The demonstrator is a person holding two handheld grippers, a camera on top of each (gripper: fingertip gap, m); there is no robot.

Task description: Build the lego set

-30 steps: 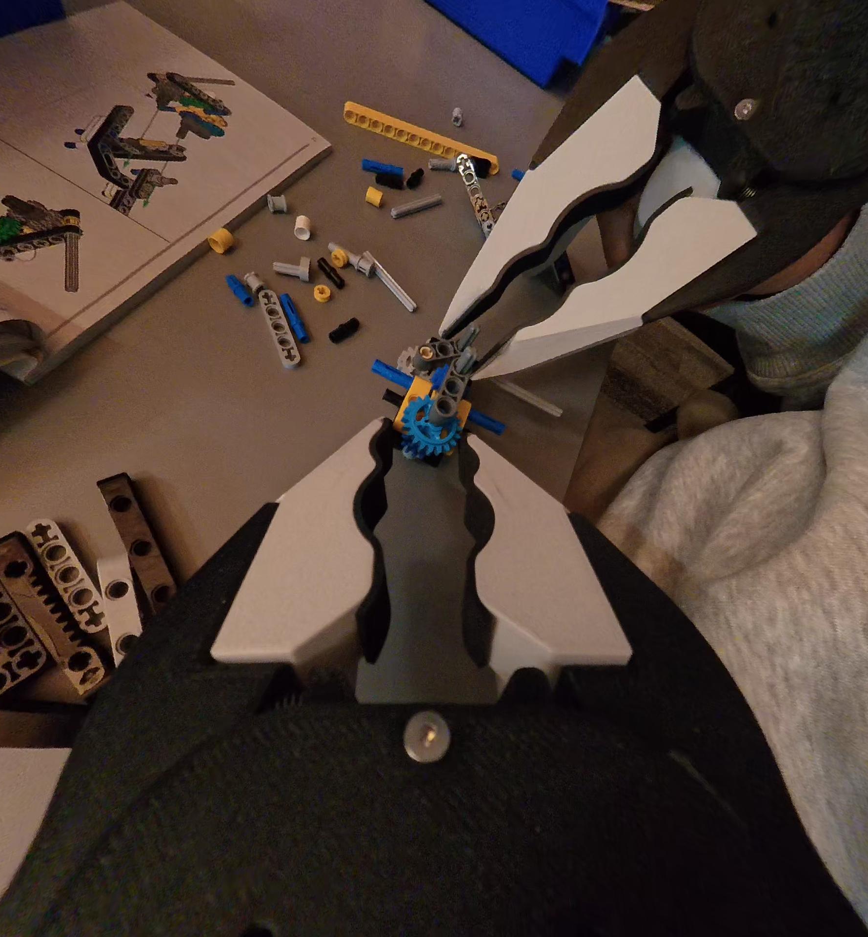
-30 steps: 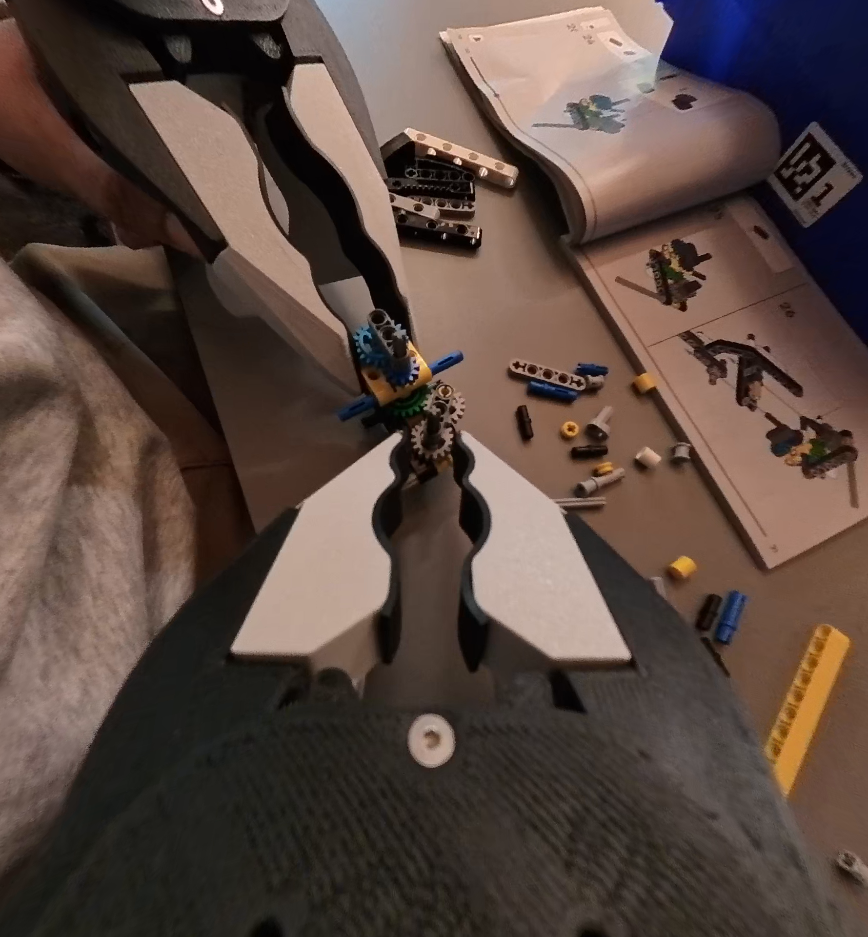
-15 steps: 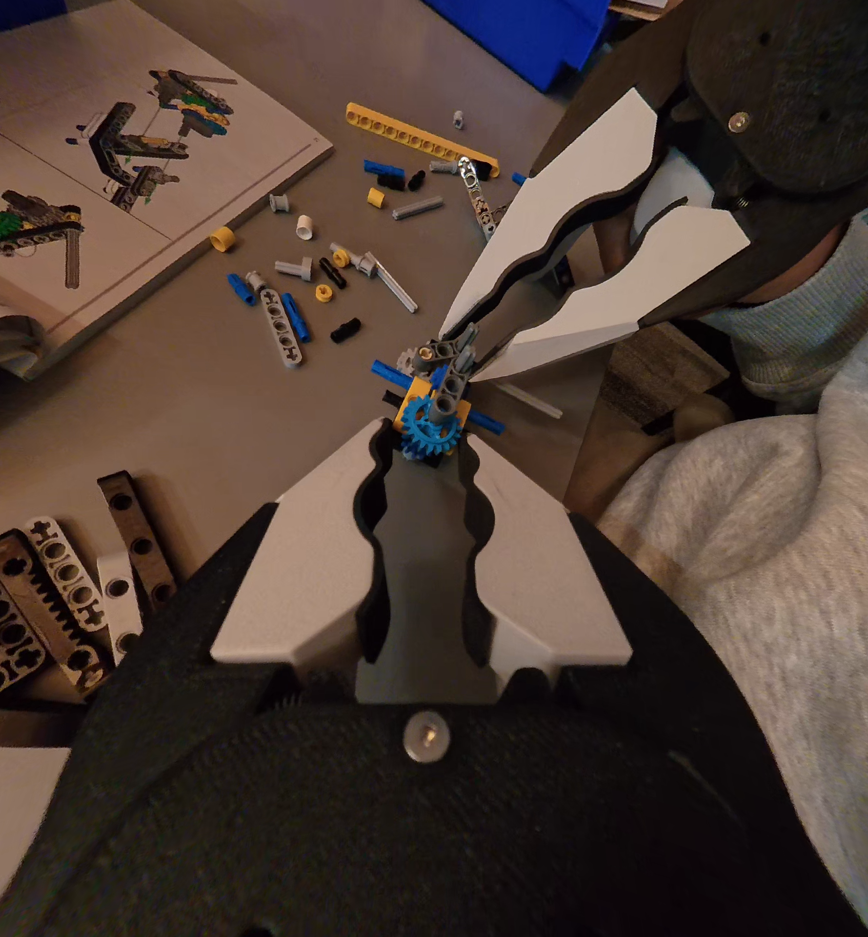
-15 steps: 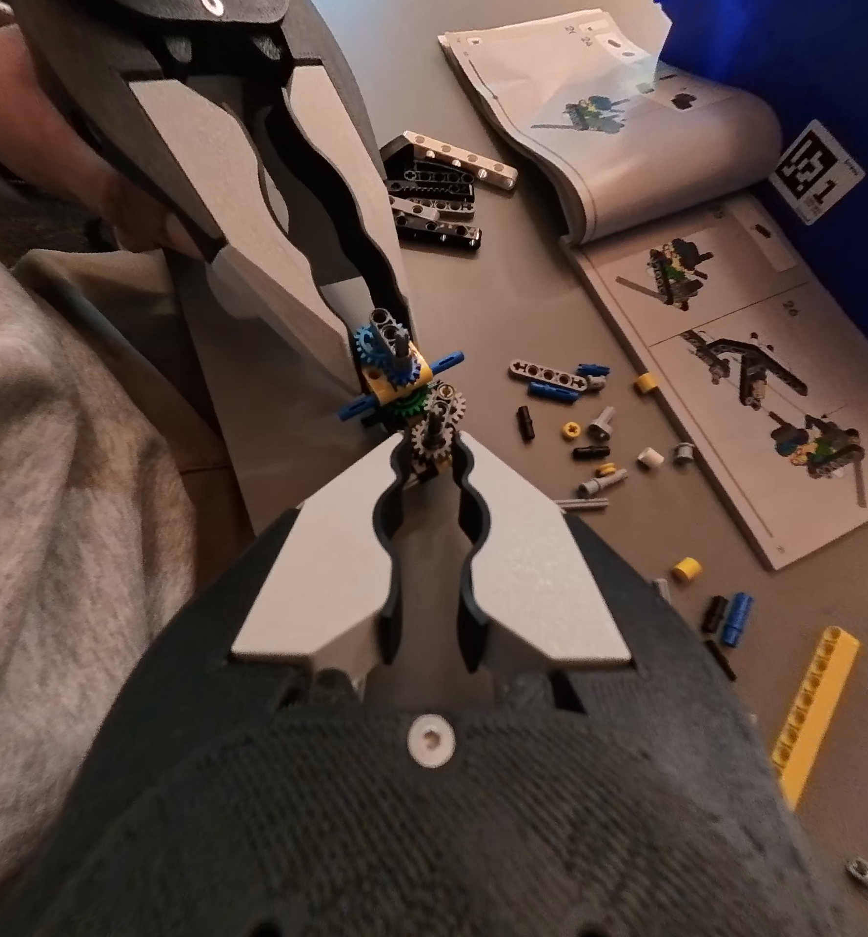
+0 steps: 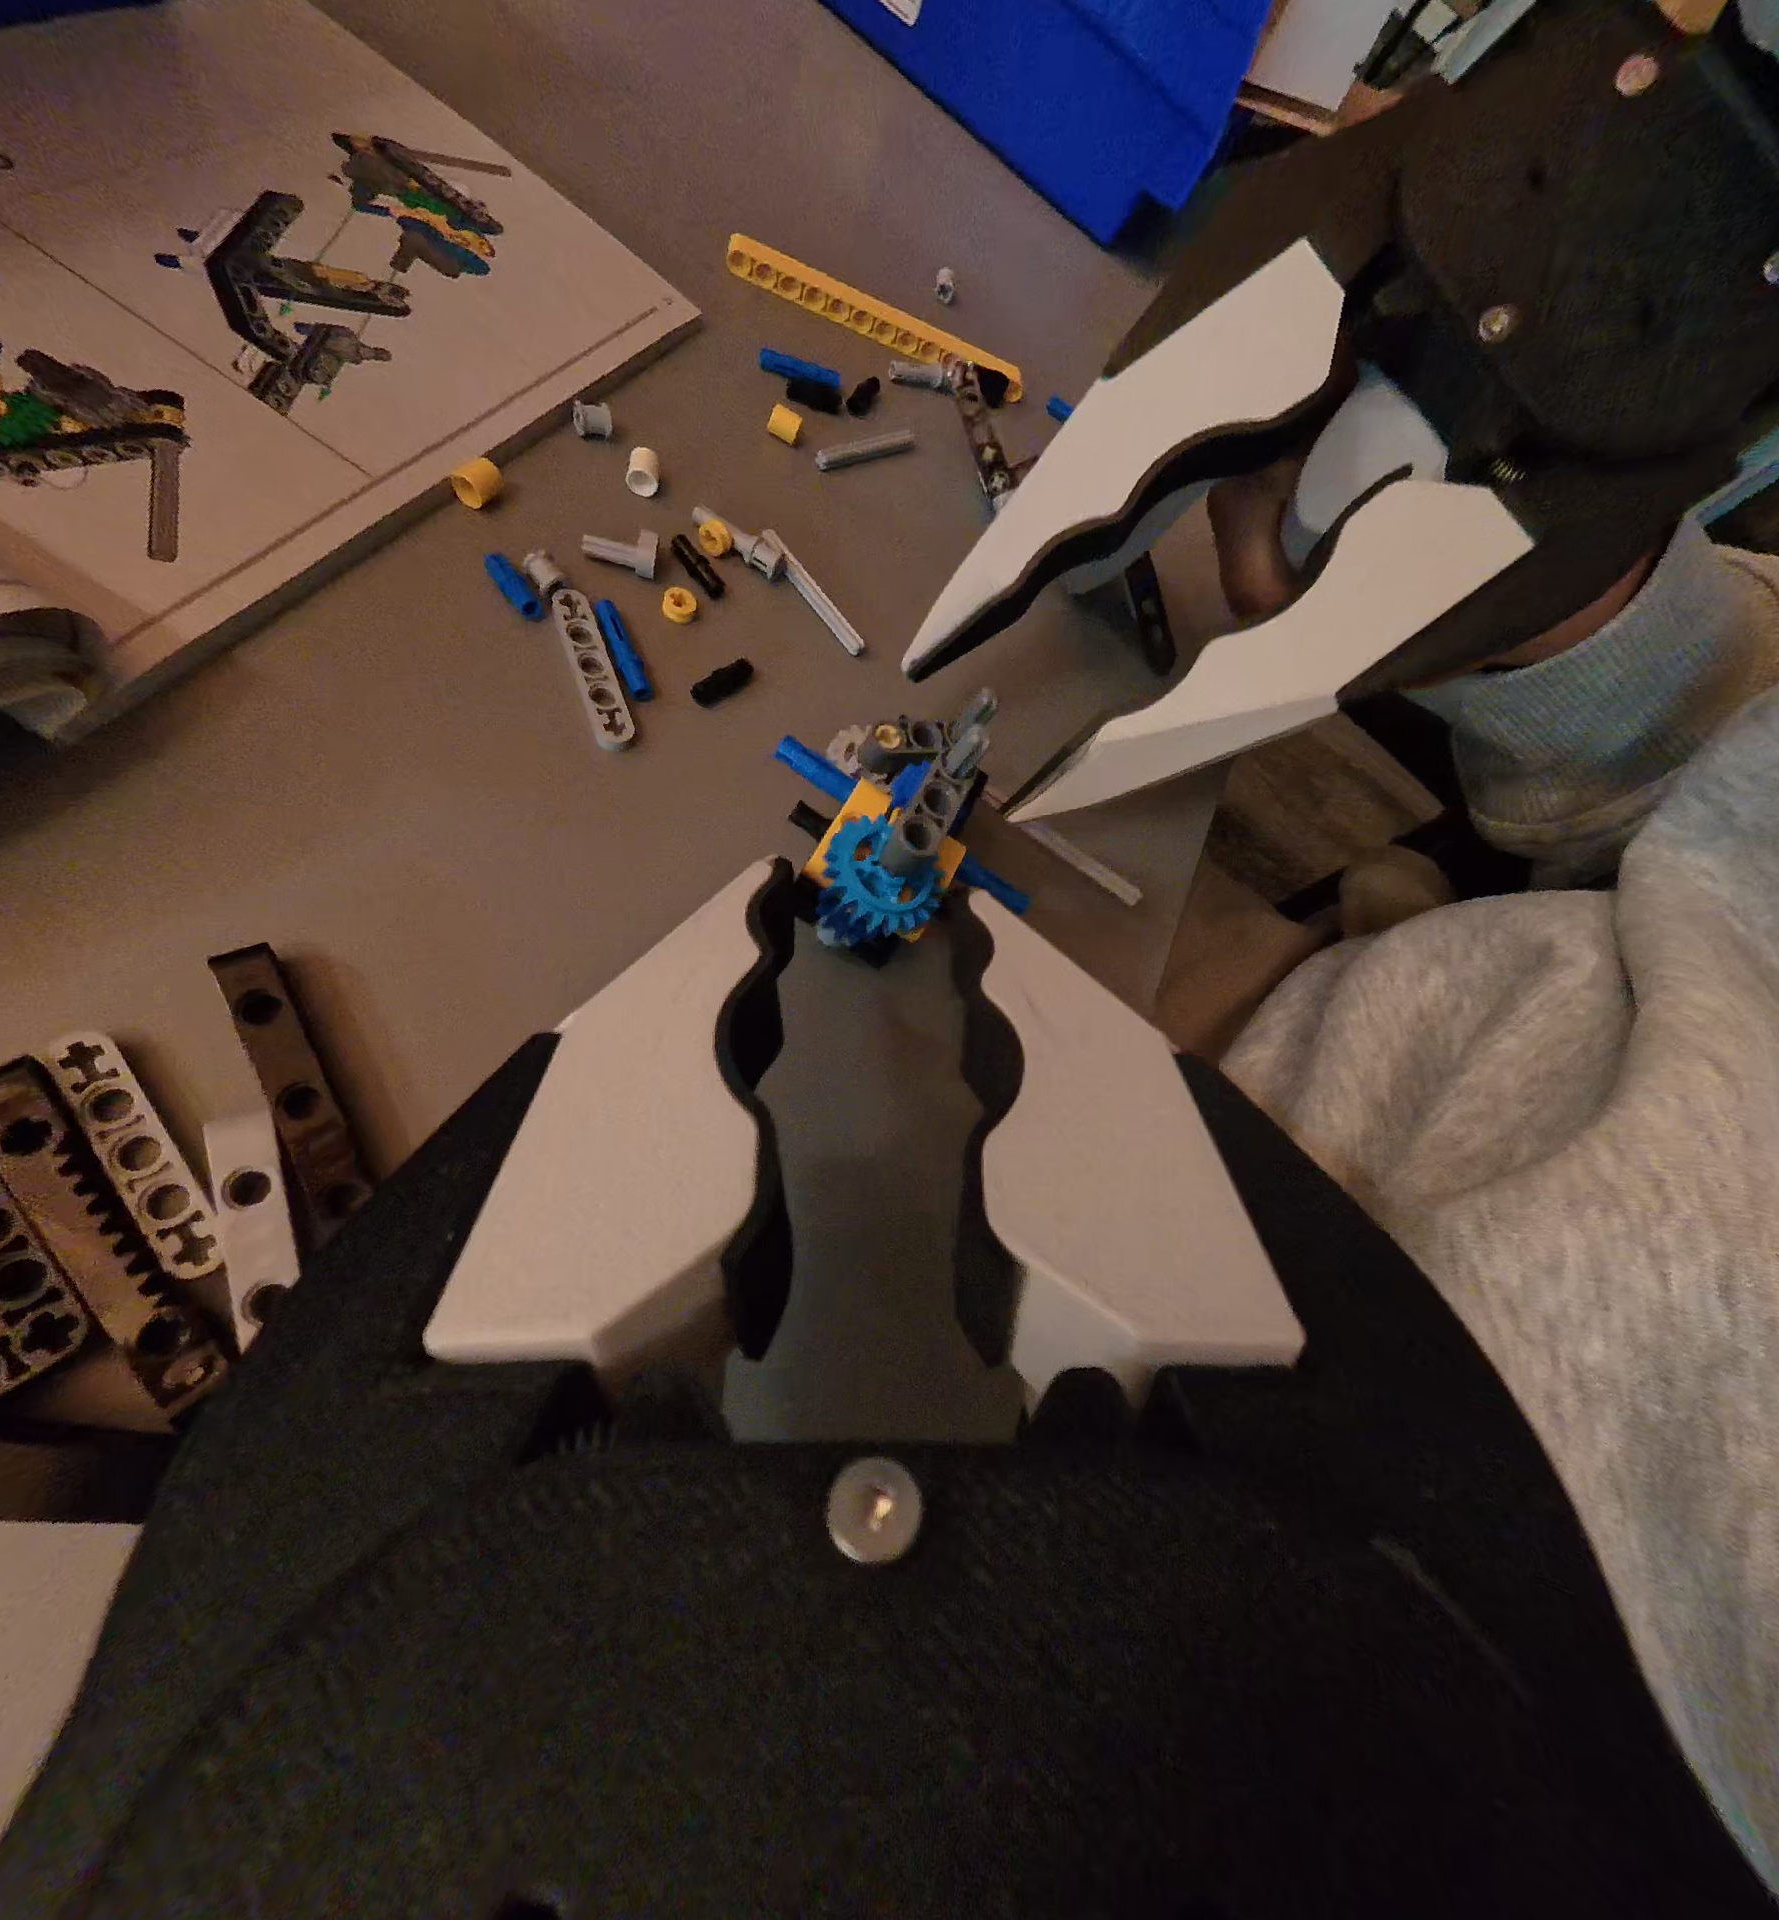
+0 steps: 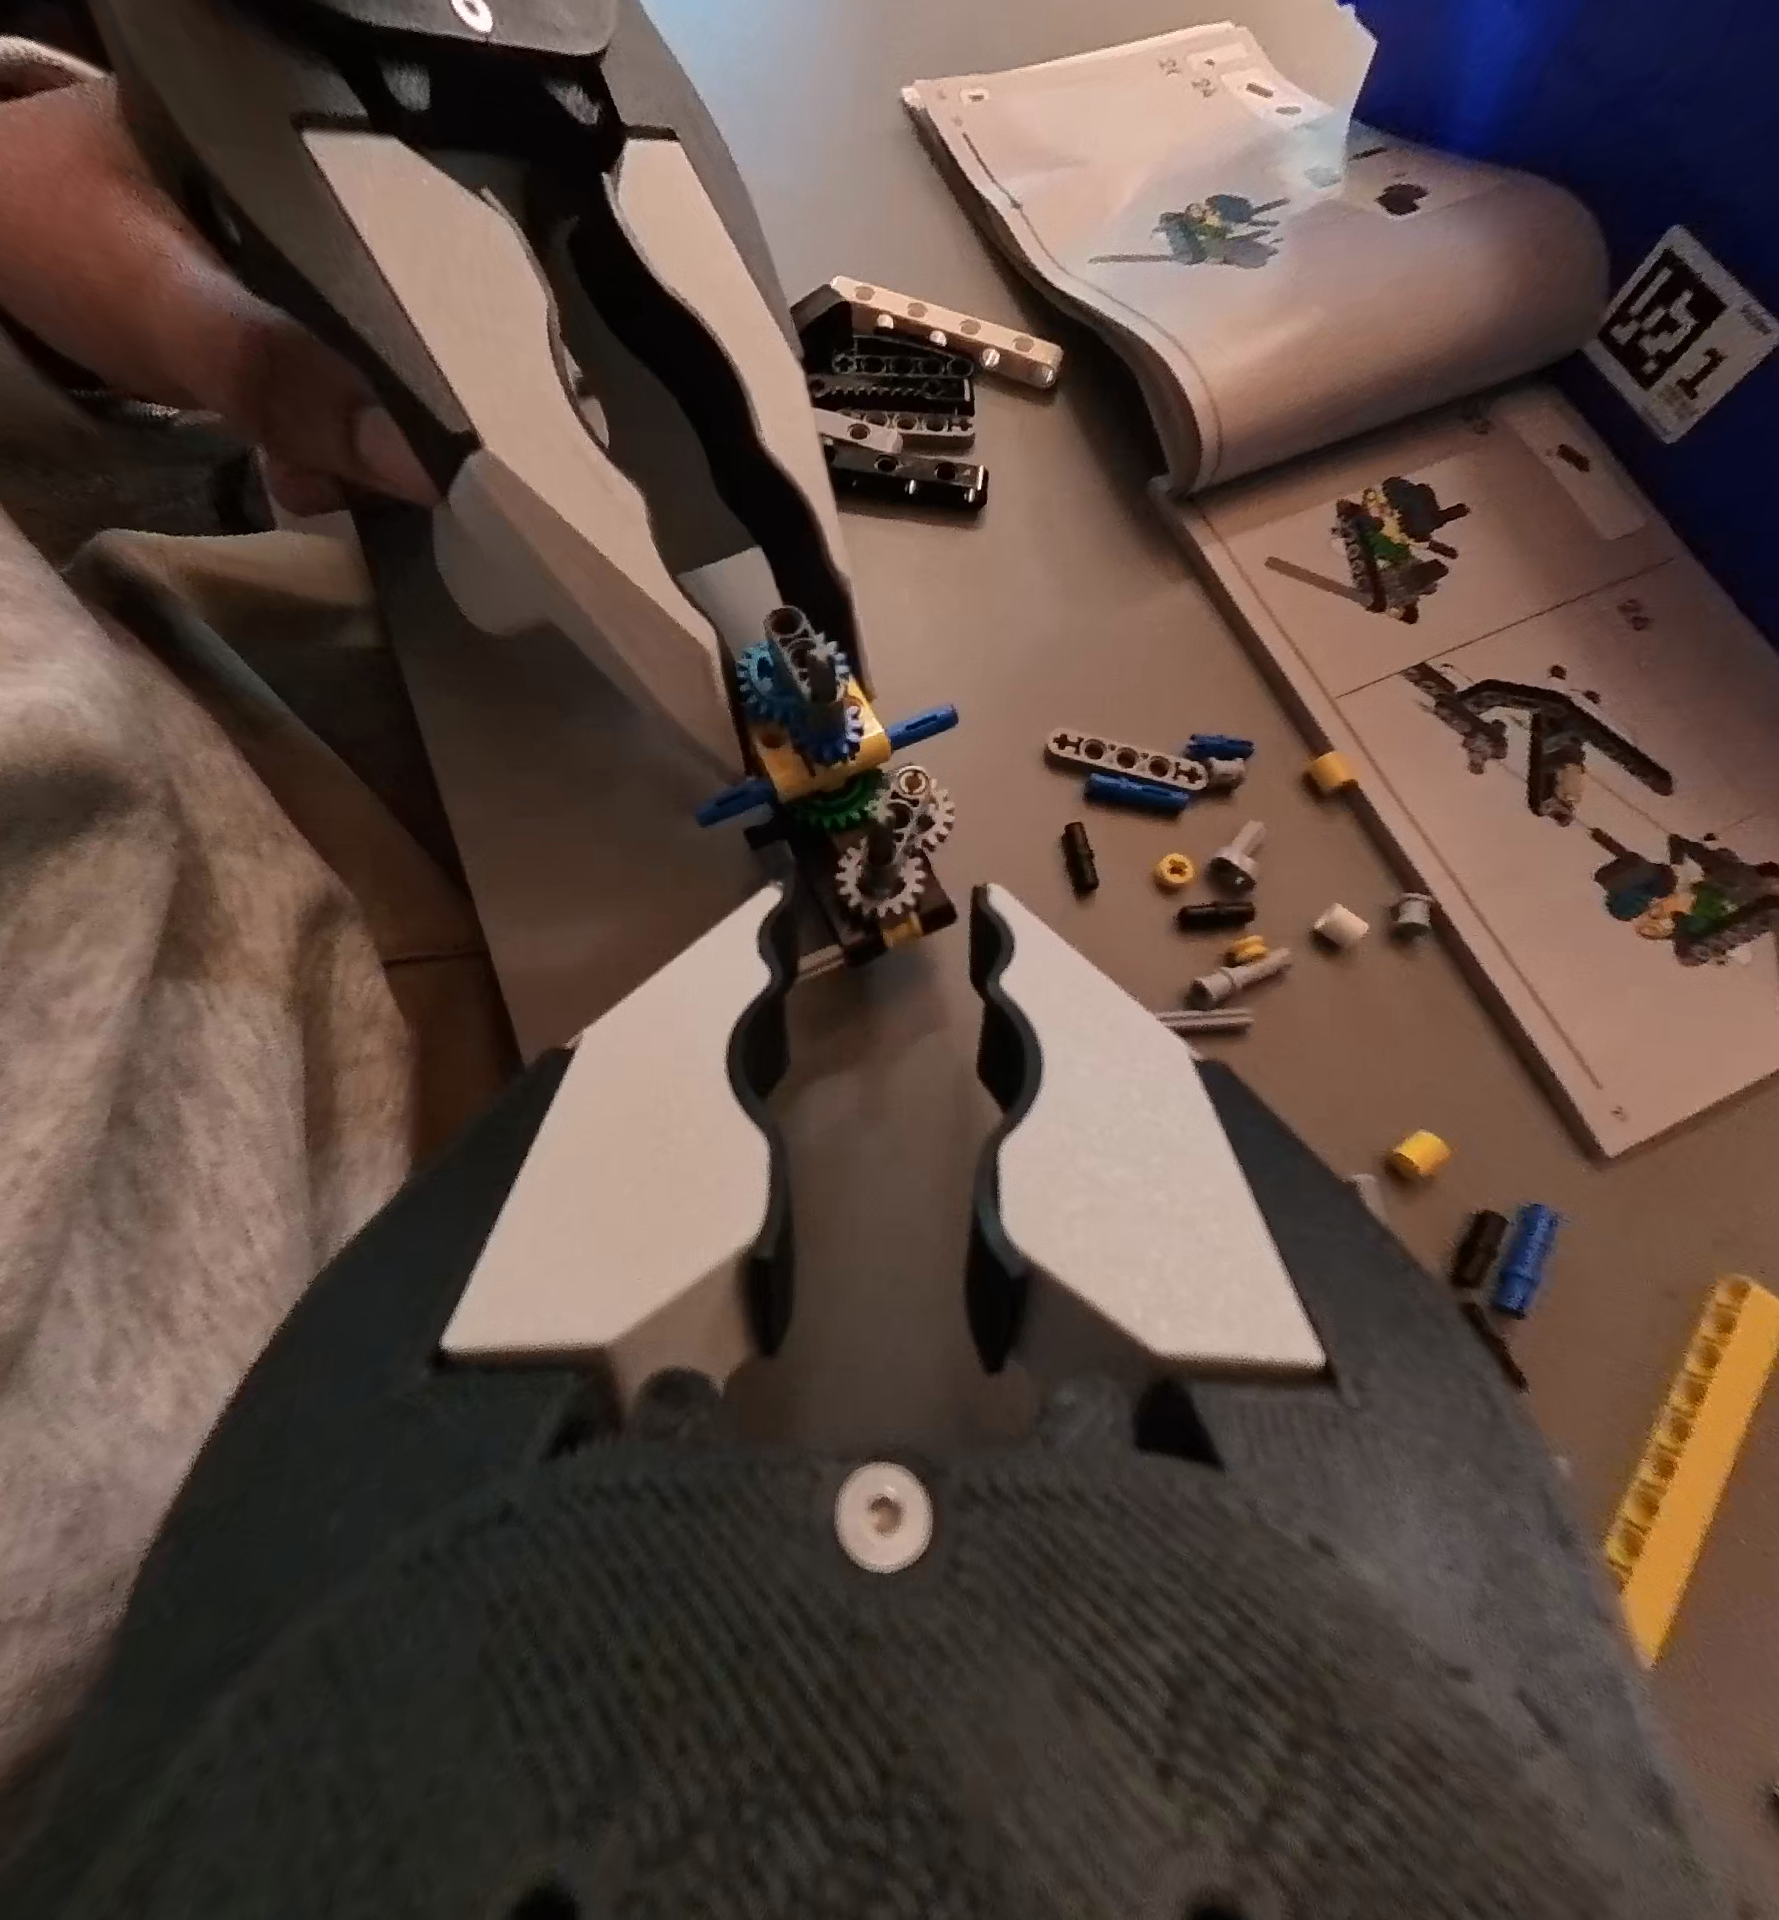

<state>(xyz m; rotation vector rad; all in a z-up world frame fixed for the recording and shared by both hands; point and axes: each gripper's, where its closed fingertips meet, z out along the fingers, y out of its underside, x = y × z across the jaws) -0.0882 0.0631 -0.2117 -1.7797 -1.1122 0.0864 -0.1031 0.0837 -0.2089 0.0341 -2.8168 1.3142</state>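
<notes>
The left tongs are closed on the lego assembly, gripping its lower end at the fingertips. The blue gear and yellow block of the assembly sit just beyond the tips, with grey beams and a blue axle projecting further out. The assembly is held above the tabletop, near its front edge.

The right tongs stand open, their fingertips apart on either side of the assembly's far end. In the right wrist view the grey gears and dark base of the assembly lie just ahead of the gap, close to the left tip; whether anything touches cannot be told. In the left wrist view the same tongs show their tips spread, with the assembly's grey upper end lying just short of them.

On the tabletop beyond the assembly lies a scatter of small loose parts: blue pins, black pins, yellow bushes, grey connectors and a short grey beam. A long yellow beam lies further off. A group of black and white beams lies to the left of the left tongs. An open instruction booklet rests at the far left, well apart from the assembly. A grey sleeve fills the right of the left wrist view.
</notes>
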